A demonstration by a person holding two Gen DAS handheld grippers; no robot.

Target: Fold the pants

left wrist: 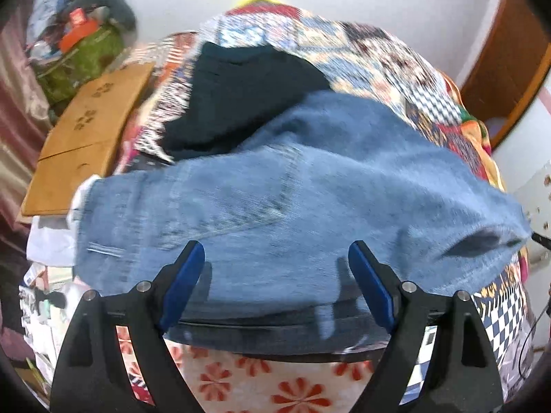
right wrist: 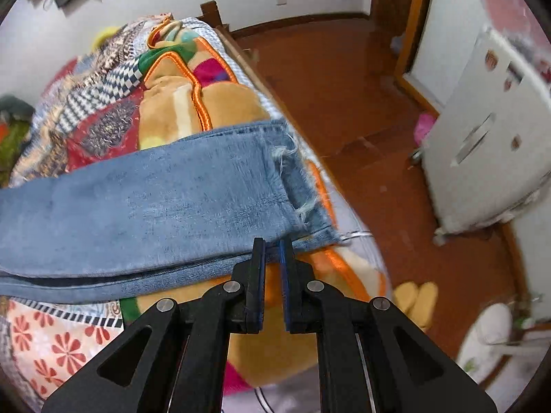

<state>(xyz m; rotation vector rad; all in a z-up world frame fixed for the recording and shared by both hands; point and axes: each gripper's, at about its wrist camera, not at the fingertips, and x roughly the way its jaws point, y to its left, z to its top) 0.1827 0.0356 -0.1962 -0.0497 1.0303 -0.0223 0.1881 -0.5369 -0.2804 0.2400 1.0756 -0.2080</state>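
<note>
Light blue jeans (left wrist: 292,199) lie across a bed with patterned covers. In the left wrist view the waist and back-pocket end is blurred, and my left gripper (left wrist: 275,258) is open, its blue pads (left wrist: 187,275) spread wide just above the waistband edge. In the right wrist view the jeans (right wrist: 155,206) legs are stacked, with frayed hems at the right. My right gripper (right wrist: 272,246) is shut on the jeans' lower leg edge near the hems, jaws nearly together with fabric between them.
A dark garment (left wrist: 241,96) lies behind the jeans. A cardboard box (left wrist: 86,137) and a clutter pile (left wrist: 79,41) stand at the left. The bed edge (right wrist: 275,110) drops to a brown floor (right wrist: 361,103); a white cabinet (right wrist: 482,144) and yellow slippers (right wrist: 416,299) are at the right.
</note>
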